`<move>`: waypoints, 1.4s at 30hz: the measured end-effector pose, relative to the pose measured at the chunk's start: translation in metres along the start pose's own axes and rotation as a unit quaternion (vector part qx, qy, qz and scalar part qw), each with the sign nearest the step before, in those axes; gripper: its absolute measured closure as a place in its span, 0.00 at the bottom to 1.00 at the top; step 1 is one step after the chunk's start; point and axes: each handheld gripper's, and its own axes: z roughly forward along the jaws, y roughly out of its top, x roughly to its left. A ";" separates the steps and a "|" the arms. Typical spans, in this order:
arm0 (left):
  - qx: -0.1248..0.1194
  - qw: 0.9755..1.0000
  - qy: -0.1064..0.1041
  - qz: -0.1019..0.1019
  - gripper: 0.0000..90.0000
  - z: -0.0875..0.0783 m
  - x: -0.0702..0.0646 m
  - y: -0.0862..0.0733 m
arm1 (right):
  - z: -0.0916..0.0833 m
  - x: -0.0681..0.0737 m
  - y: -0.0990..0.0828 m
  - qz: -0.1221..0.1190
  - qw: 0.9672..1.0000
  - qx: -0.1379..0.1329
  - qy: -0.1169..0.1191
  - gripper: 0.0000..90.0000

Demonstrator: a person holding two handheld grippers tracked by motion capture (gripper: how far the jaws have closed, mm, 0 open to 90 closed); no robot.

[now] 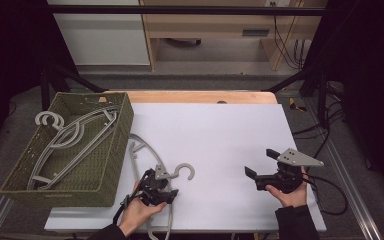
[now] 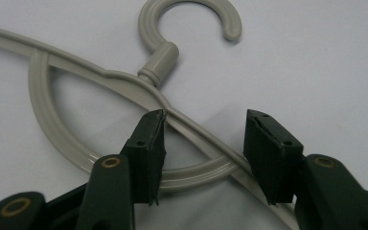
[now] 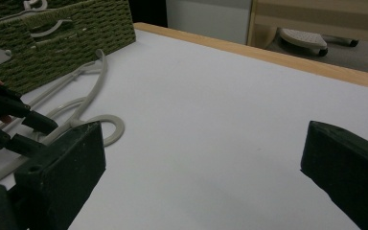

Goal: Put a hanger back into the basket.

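**Left gripper over a grey hanger beside the basket**

The hanger (image 2: 124,84) on the table was of pale grey plastic, smooth and a little glossy. It had a round open hook on a short ribbed collar, a thin shoulder bar and a flat curved band under it. It lay flat on the white mat (image 1: 220,135), near the front edge, just beside the green basket (image 1: 115,165).

The left gripper (image 2: 203,143) stood over the hanger, close to the neck. Its two black jaws were partly apart, with the shoulder bar passing between them; the left pad seemed to touch the bar, but a gap remained at the other pad, so it was not gripping. The right gripper (image 1: 260,167) was held well apart on the right side of the mat, its jaws wide apart with nothing between them.

I counted one hanger on the mat and one woven basket, rectangular, with a coarse braided wall. Inside it lay more grey hangers (image 1: 75,140) of the same kind, probably three, though they overlapped and the count was not sure. The table (image 1: 200,96) under the mat had a light wooden edge.
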 end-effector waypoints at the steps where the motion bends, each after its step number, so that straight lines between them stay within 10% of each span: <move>1: -0.003 1.000 -0.001 -0.001 0.56 0.001 -0.001 0.001 | 0.000 0.000 0.000 0.000 1.000 0.000 0.001 0.02; 9: -0.017 0.998 -0.055 0.031 0.70 0.009 -0.006 0.010 | 0.001 0.000 0.000 0.000 1.000 0.000 0.002 0.02; 16: -0.030 0.997 -0.056 0.038 0.78 0.007 -0.007 0.012 | 0.000 0.000 0.000 -0.001 1.000 0.000 0.000 0.02; 25: -0.033 0.998 -0.042 0.029 0.51 -0.015 -0.025 -0.007 | -0.003 -0.001 0.001 -0.001 1.000 -0.004 -0.001 0.02; 34: 0.005 0.998 -0.042 0.056 0.55 -0.016 -0.037 -0.022 | -0.001 0.001 0.000 -0.002 1.000 0.000 0.001 0.02; 42: 0.043 0.996 -0.065 0.047 0.74 -0.031 -0.010 -0.031 | -0.002 0.000 0.000 -0.001 1.000 -0.001 0.001 0.02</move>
